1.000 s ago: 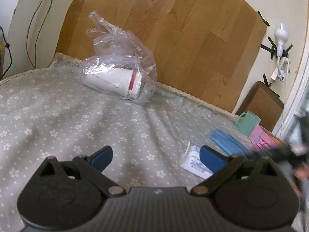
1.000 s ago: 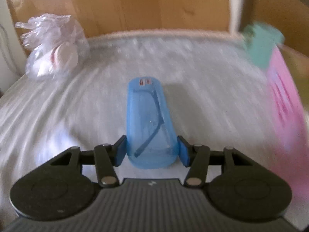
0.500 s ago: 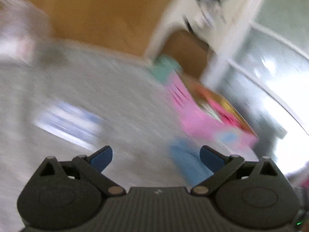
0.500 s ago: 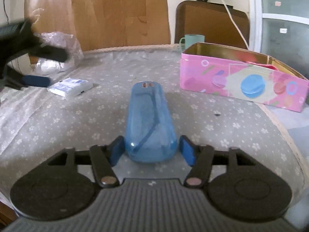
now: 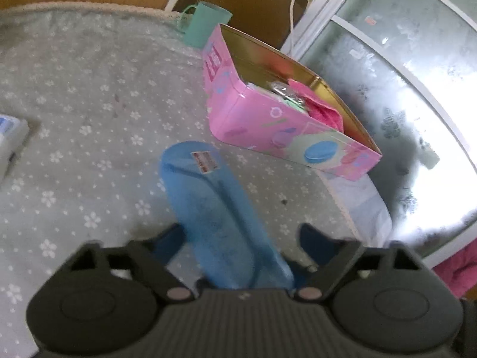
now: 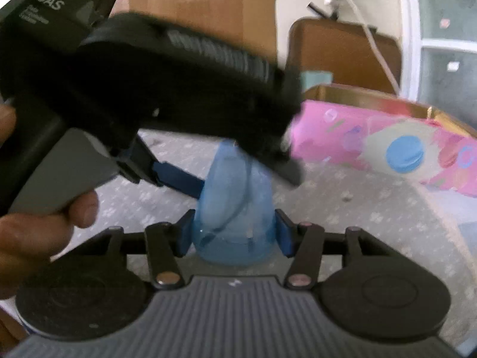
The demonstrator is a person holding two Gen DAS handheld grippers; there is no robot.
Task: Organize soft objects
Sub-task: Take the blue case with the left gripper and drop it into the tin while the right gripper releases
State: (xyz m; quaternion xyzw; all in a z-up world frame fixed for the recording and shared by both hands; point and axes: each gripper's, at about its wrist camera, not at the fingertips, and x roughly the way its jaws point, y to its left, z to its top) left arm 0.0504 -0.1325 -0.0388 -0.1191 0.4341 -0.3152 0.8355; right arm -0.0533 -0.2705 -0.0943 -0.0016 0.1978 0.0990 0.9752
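Note:
A translucent blue case (image 6: 235,208) with glasses inside is held above the flowered bed cover. My right gripper (image 6: 234,235) is shut on its near end. My left gripper (image 5: 241,238) is open, its fingers on either side of the same blue case (image 5: 220,217), which passes between them. In the right wrist view the left gripper's body (image 6: 143,77) crosses over the case from the left, one blue finger (image 6: 176,176) touching its side. A pink tin (image 5: 286,125) stands open to the right, with pink cloth (image 5: 322,107) and other items inside.
A teal mug (image 5: 205,24) stands behind the pink tin. A white tissue pack (image 5: 9,140) lies at the left edge on the bed cover (image 5: 89,119). A frosted glass door (image 5: 417,104) is at the right. A brown chair back (image 6: 342,56) stands behind the bed.
My left gripper swung right from the plastic bag and tissue pack to the blue case and now straddles it. My right gripper lifted and turned the case toward the pink tin.

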